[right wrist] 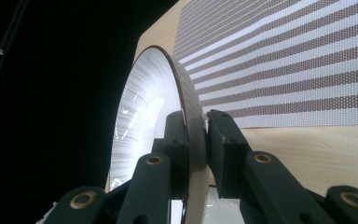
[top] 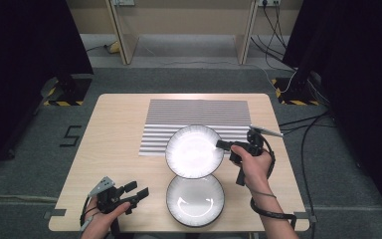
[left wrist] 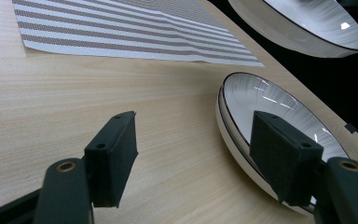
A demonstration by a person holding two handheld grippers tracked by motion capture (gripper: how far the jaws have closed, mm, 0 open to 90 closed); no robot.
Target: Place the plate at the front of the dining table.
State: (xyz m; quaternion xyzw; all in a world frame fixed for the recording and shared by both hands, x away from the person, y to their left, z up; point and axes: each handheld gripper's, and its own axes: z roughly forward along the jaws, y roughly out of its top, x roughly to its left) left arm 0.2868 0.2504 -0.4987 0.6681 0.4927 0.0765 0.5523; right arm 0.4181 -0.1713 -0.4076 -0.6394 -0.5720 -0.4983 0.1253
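— Above the striped mat [top: 194,124], lifted plate [top: 194,151] pinched at its rim by right gripper [top: 222,145]. Left gripper [top: 138,191] open, idle.
— Keep level; lower flat onto mat, clear of plate stack [top: 195,199].

We see the right gripper [top: 221,145] clamped on the rim of a white plate [top: 194,151] at its three o'clock edge; the plate overlaps the near edge of the striped mat [top: 199,112]. At six o'clock from that plate, a second plate [top: 195,199] lies near the wooden table [top: 114,144]'s front edge. At nine o'clock from this second plate, the left gripper [top: 140,190] rests with jaws apart, holding nothing.
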